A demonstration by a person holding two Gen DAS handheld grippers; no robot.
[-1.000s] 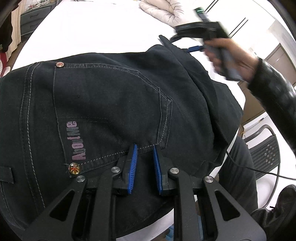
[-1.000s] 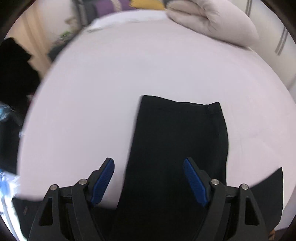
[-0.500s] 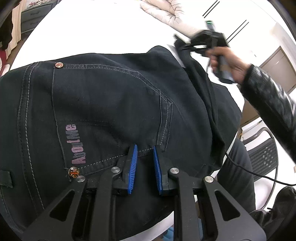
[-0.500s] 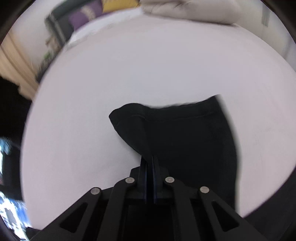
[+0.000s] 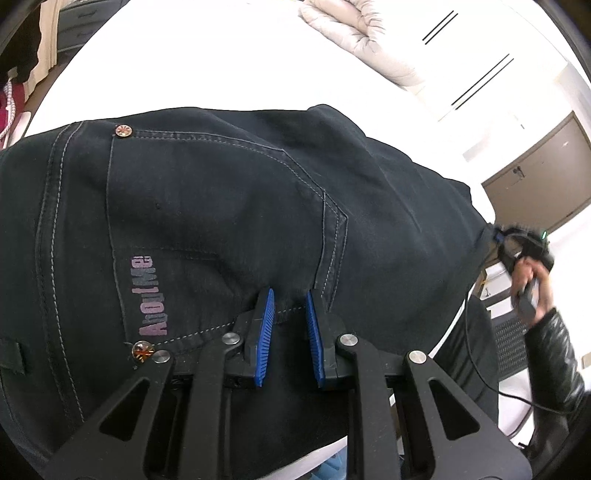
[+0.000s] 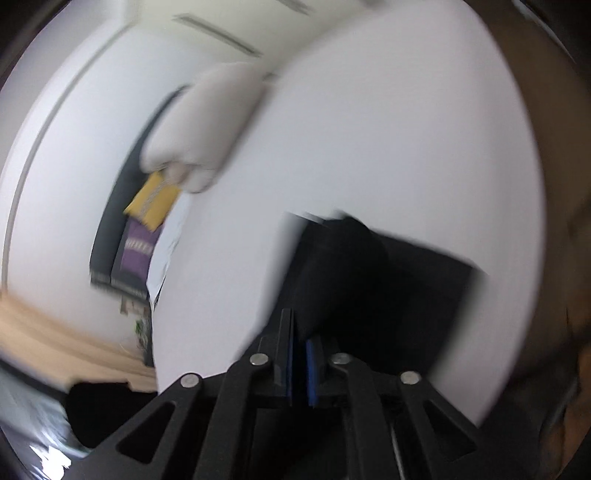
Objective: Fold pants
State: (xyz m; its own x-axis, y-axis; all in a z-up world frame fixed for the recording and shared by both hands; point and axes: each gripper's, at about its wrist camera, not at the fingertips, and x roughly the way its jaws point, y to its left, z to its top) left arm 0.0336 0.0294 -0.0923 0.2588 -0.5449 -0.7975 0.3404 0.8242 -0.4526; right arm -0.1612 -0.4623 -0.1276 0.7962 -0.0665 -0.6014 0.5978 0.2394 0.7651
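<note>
Black jeans [image 5: 229, 221] lie on a white bed [image 5: 207, 66], seat side up, with a stitched back pocket and pink lettering. My left gripper [image 5: 289, 299] rests on the pocket's lower edge, its blue pads a small gap apart, gripping nothing. My right gripper [image 5: 499, 236] is at the right edge of the left wrist view, shut on the pant leg end and holding it over the near bed edge. In the blurred right wrist view the right gripper [image 6: 300, 338] pinches the dark pant leg [image 6: 369, 280].
A pale padded quilt [image 5: 362, 37] lies at the far side of the bed. A brown cabinet [image 5: 535, 184] stands right. A mesh chair [image 5: 506, 343] stands by the bed's near right edge. A dresser [image 5: 70, 22] is far left.
My right gripper closed on the pant leg end and carried it from the far side of the bed toward the near right edge. The left gripper stayed put.
</note>
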